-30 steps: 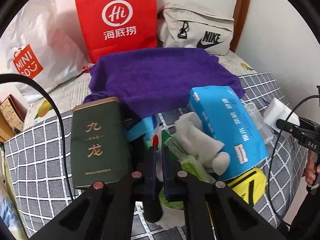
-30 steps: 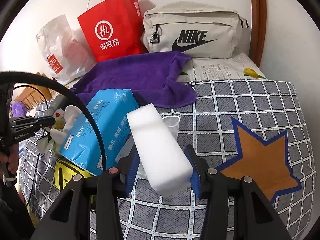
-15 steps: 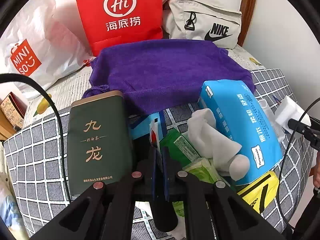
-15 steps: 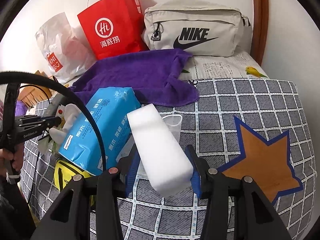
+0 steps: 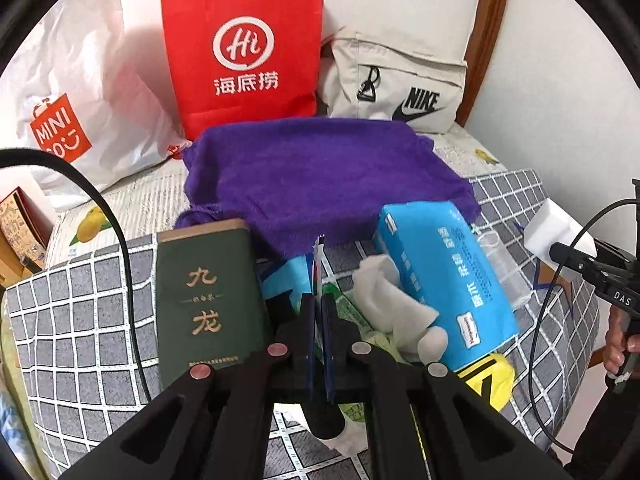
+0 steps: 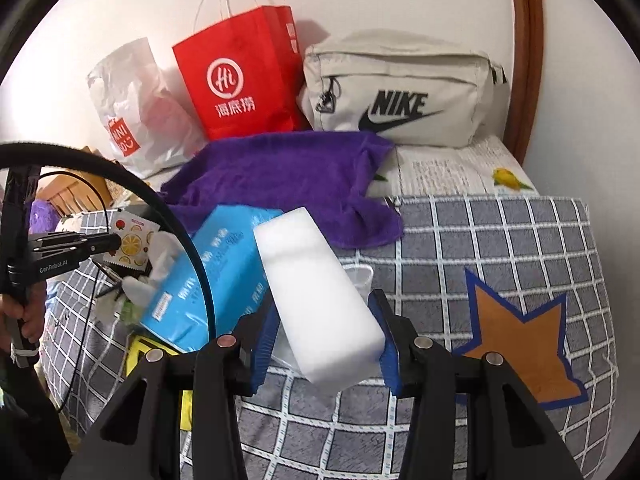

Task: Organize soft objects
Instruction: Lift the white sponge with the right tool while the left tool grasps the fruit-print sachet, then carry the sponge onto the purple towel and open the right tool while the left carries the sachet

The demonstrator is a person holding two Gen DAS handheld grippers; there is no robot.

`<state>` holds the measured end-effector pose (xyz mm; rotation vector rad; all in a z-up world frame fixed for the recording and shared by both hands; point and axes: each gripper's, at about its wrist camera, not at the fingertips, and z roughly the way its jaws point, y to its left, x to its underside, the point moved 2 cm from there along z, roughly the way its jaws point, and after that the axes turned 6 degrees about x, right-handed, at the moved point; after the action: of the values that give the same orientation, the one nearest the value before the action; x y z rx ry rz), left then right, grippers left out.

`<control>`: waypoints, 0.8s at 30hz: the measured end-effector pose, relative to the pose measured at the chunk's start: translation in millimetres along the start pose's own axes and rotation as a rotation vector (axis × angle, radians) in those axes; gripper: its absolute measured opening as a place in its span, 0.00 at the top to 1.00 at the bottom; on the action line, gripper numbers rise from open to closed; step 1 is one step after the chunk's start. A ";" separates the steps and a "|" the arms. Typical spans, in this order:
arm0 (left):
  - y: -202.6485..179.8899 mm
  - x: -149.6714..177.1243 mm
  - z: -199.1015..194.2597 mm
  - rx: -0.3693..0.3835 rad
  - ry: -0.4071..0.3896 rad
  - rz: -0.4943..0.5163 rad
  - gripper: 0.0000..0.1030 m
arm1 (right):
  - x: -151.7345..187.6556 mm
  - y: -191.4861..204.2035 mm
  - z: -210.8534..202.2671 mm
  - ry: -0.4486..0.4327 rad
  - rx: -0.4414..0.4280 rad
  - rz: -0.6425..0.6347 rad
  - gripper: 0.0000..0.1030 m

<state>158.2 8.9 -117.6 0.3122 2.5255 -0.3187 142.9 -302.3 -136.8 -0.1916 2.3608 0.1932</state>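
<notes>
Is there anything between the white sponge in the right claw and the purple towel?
Nothing visible blocks it. The white sponge, shut in the right claw, points at the purple towel; the blue tissue pack lies just left.

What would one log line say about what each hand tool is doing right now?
left gripper: shut on fruit-print sachet | right gripper: shut on white sponge block | both held above checked bedcover

White sponge block [image 6: 320, 300]: rectangular, raised off the bed, tilted forward. Purple towel [image 5: 320, 176]: rumpled, spread flat behind. Blue tissue pack [image 5: 444, 280]: lying slanted beside white crumpled tissues [image 5: 396, 316]. Thin fruit-print sachet [image 6: 130, 242]: held on edge.
</notes>
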 end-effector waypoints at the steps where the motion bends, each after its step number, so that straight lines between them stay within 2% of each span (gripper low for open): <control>1: -0.1 -1.2 -1.2 0.005 -0.003 0.001 0.96 | -3.3 1.5 -0.6 -0.005 0.000 -0.007 0.57; 14: 22.4 -23.7 -25.6 0.005 -0.076 -0.055 0.96 | -70.1 32.0 7.3 -0.079 -0.039 -0.069 0.57; 18: 30.4 -35.2 -31.6 0.023 -0.093 -0.063 0.96 | -88.3 35.9 14.1 -0.089 -0.026 -0.065 0.57; 24: 42.5 -53.6 -36.9 0.011 -0.119 -0.057 0.96 | -111.7 38.4 17.6 -0.112 -0.016 -0.065 0.57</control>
<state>195.1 51.7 -64.2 0.2196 2.4196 -0.3628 226.7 -252.3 -68.0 -0.2584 2.2394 0.1870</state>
